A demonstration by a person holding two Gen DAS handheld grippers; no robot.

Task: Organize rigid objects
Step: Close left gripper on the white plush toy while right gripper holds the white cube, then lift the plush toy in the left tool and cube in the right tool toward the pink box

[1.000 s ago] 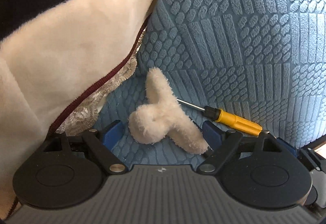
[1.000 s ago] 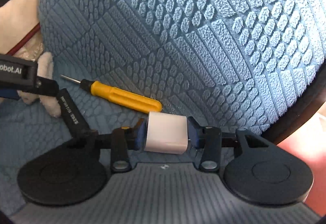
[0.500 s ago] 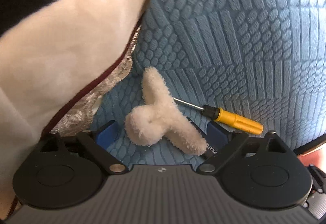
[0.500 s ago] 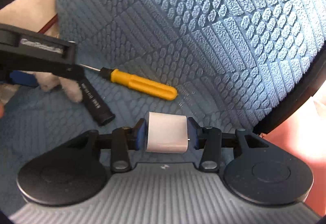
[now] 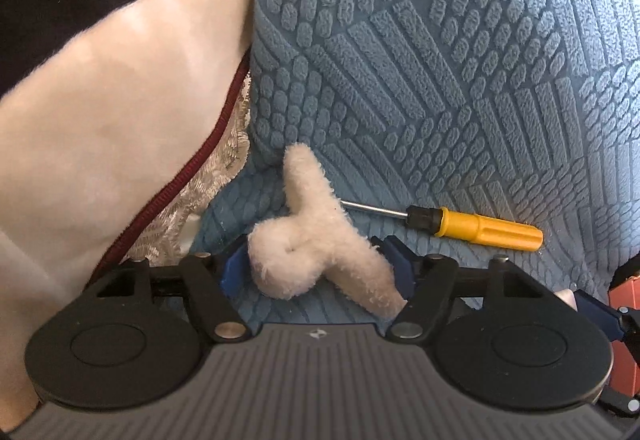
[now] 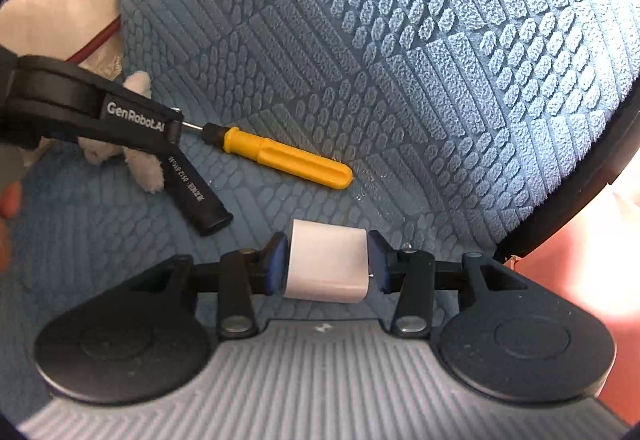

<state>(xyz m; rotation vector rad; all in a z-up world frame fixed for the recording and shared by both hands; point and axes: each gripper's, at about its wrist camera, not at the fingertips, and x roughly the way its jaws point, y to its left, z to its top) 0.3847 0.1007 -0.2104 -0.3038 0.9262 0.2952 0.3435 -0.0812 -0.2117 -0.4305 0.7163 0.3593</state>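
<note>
My left gripper has its jaws closed in against a fluffy white plush piece lying on the blue textured cushion. My right gripper is shut on a white plug-like block and holds it just above the seat. A yellow-handled screwdriver lies on the seat behind the plush; it also shows in the right wrist view. A black cylindrical tool lies next to the plush, partly under the left gripper's arm.
A cream pillow with a dark red piping leans at the left. The blue cushion back rises behind the objects. A dark seat edge and an orange-red surface are at the right.
The left gripper's jaws have closed in from wide open onto the plush piece. The right gripper has drawn back and to the right, still holding the white block.
</note>
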